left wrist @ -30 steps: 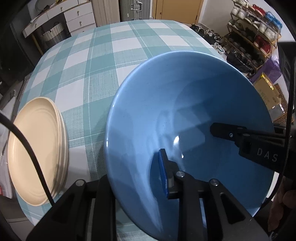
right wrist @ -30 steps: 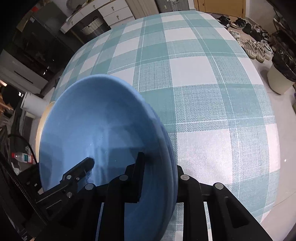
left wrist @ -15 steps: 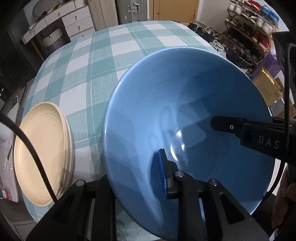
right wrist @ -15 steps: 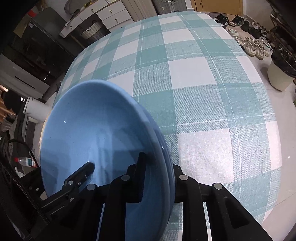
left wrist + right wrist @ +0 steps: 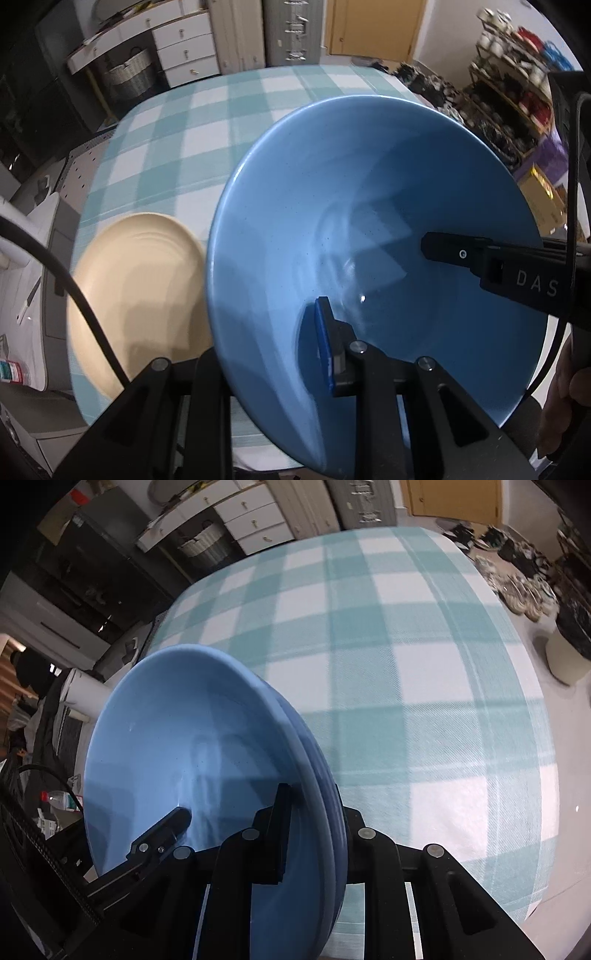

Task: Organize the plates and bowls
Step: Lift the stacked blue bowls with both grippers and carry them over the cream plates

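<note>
Left wrist view: both grippers pinch the rim of stacked blue bowls above the bench.

Nearly closed, the left gripper (image 5: 273, 354) has its fingers (image 5: 325, 347) clamped over the near rim of the blue bowls (image 5: 354, 206), one pad inside, the other outside. From the opposite side, the right gripper (image 5: 314, 812) grips the rim the same way, its inner finger against the bowl wall. Two nested rims show in the right wrist view. Left of the bowls, a stack of cream plates (image 5: 136, 295) sits on the checked bench (image 5: 207, 122).
</note>
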### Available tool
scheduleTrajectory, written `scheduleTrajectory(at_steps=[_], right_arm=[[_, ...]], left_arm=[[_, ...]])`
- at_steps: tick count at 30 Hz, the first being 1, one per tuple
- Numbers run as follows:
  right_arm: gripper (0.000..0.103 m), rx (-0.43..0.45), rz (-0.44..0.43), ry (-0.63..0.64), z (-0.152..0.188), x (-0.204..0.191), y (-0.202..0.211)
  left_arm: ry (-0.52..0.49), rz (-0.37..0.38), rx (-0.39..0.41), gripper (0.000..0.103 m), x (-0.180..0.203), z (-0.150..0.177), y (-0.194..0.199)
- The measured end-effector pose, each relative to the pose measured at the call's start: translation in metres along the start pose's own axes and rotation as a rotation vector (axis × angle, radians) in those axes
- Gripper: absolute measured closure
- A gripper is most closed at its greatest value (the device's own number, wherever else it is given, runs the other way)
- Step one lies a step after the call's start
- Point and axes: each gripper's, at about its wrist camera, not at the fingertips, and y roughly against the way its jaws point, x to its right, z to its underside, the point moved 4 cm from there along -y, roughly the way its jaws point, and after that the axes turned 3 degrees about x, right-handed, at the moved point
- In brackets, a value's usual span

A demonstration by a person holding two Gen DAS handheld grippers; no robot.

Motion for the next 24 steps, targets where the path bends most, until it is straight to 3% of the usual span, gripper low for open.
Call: scheduleTrajectory(at_steps=[12, 18, 24], right_arm=[[0.085, -0.027, -0.101, 0.109, -0.024, -0.135, -0.029], [0.085, -0.084, -0.110, 0.157, -0.020, -0.191, -0.072], [0.085, -0.137, -0.081, 0.183, -0.011, -0.209, -0.106]], left_arm=[[0.159, -0.078, 0.052, 0.081, -0.126, 0.001, 0.042], [0.245, -0.103, 0.018, 0.081, -0.180, 0.021, 0.028], [0.303, -0.088, -0.029, 0.081, -0.208, 0.038, 0.001]])
